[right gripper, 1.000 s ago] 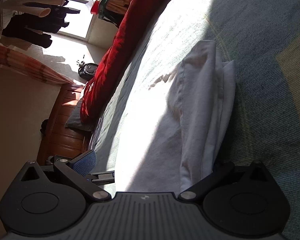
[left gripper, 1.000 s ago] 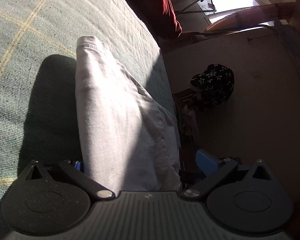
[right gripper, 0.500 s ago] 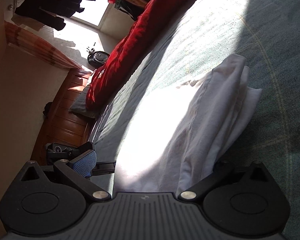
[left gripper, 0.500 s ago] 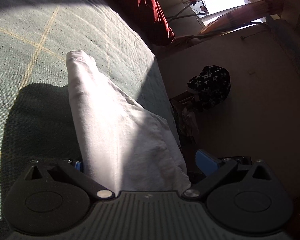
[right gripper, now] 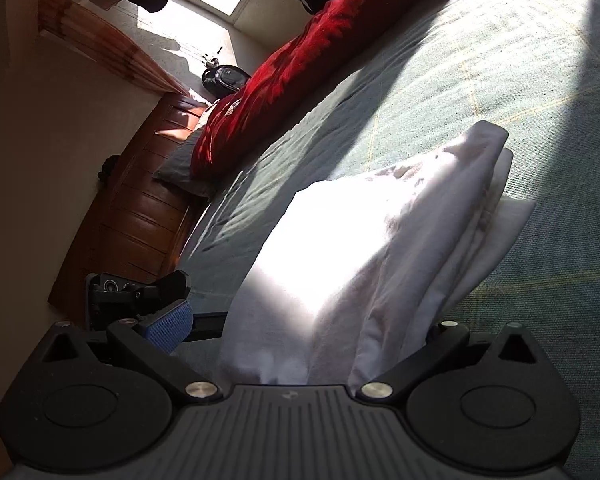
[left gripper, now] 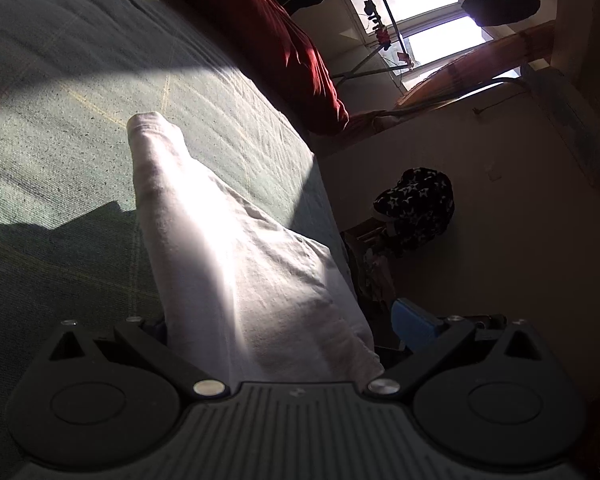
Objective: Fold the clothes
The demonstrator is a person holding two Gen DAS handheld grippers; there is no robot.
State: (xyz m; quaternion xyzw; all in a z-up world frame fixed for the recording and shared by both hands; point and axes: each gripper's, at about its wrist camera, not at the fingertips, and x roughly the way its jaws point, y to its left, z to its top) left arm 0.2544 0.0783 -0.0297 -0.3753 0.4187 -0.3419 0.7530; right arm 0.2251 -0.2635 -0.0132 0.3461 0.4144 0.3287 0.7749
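A folded white garment (left gripper: 228,248) runs away from my left gripper (left gripper: 284,320) over the green checked bed cover (left gripper: 80,140), casting a shadow set off to its left. The gripper is open: its blue pad (left gripper: 414,320) stands apart from the cloth, and the other finger is hidden beneath it. In the right wrist view the same garment (right gripper: 360,240), several layers thick, lies between the fingers of my right gripper (right gripper: 304,324), also open. Its blue pad (right gripper: 168,322) is free of the cloth; the opposite finger is covered.
A red quilt (right gripper: 300,72) lies along the far side of the bed cover (right gripper: 500,60), by a grey pillow (right gripper: 180,168) and wooden headboard (right gripper: 140,200). Beyond the bed edge a dark star-patterned item (left gripper: 416,204) sits by the wall, below a window (left gripper: 420,20).
Both grippers have swung with the garment resting across them. Its shadow on the bed cover has drawn away from it, so the cloth stands higher over the bed.
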